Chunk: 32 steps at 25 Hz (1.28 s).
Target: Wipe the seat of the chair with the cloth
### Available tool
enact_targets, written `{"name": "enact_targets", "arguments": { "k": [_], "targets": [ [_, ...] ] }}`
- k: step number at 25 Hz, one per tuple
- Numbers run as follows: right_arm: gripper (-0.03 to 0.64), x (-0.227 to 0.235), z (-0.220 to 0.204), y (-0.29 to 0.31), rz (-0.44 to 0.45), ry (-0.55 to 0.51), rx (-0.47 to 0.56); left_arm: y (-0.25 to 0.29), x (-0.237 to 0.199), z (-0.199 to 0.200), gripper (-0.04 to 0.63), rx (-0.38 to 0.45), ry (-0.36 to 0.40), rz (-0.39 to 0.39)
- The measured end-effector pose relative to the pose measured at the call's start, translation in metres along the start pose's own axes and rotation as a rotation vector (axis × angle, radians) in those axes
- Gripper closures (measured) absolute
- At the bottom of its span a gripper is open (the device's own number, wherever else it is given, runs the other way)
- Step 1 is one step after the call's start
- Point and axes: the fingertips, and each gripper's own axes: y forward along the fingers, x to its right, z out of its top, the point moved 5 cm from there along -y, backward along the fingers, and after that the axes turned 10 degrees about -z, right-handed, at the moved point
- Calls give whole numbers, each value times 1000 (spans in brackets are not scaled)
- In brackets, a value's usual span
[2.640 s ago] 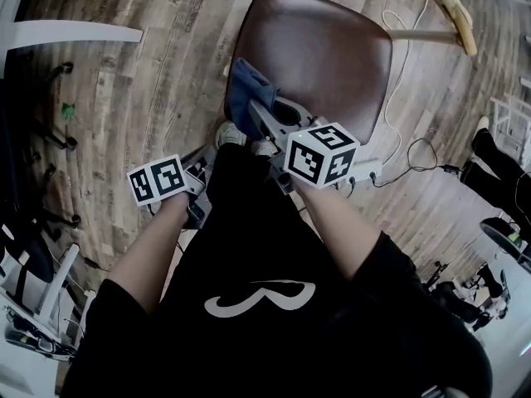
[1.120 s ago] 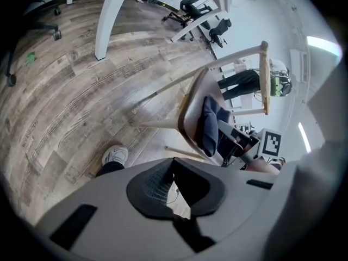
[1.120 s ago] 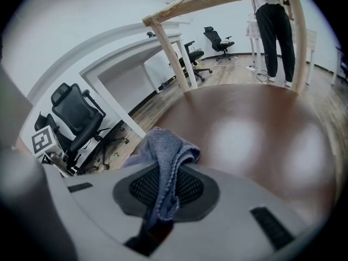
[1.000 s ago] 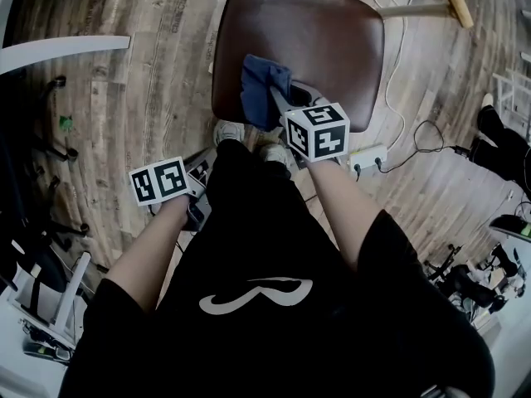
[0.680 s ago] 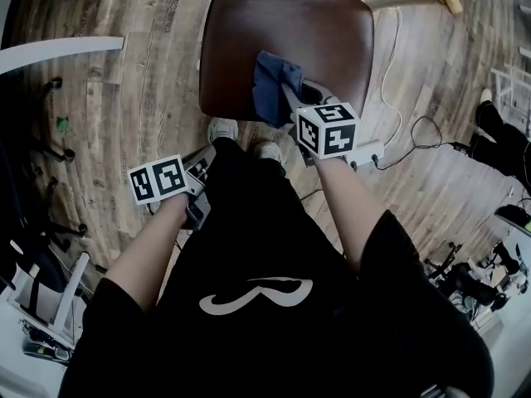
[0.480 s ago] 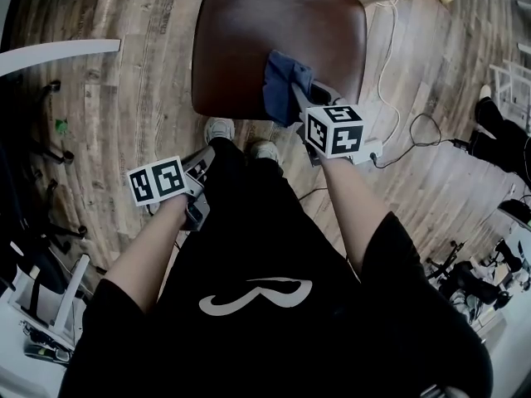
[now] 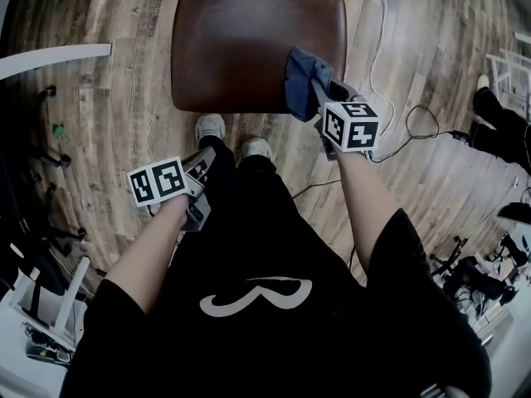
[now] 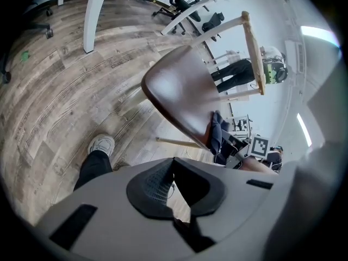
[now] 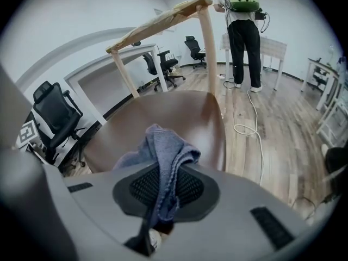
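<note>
My right gripper (image 7: 318, 96) is clamped on the cloth (image 7: 302, 75) at the seat's (image 7: 249, 40) lower right corner, upper centre of frame, my left gripper (image 7: 203, 161) is closed and empty lower left, and I judge wiping midway.

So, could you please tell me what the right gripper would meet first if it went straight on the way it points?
Probably the chair seat: the right gripper, shut on the cloth, points across it; depth is unclear.
</note>
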Motion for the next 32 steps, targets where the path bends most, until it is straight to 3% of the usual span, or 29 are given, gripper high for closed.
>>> {"name": "enact_targets", "arguments": {
  "k": [6,16,20,32],
  "targets": [
    [565,38,-11,-10,-59,-33,-7,13,17,-13,581,-15,15,-9],
    [565,87,-24,-20,-134,97,-65,10,45,-26,581,40,3,-33],
    [565,76,-5,-43,-60,104,-7,-3,83,-25,581,77,61,-95],
    [565,-15,88,-227,277,27,266,-95,217,-9,581,122,436,-221]
  ]
}}
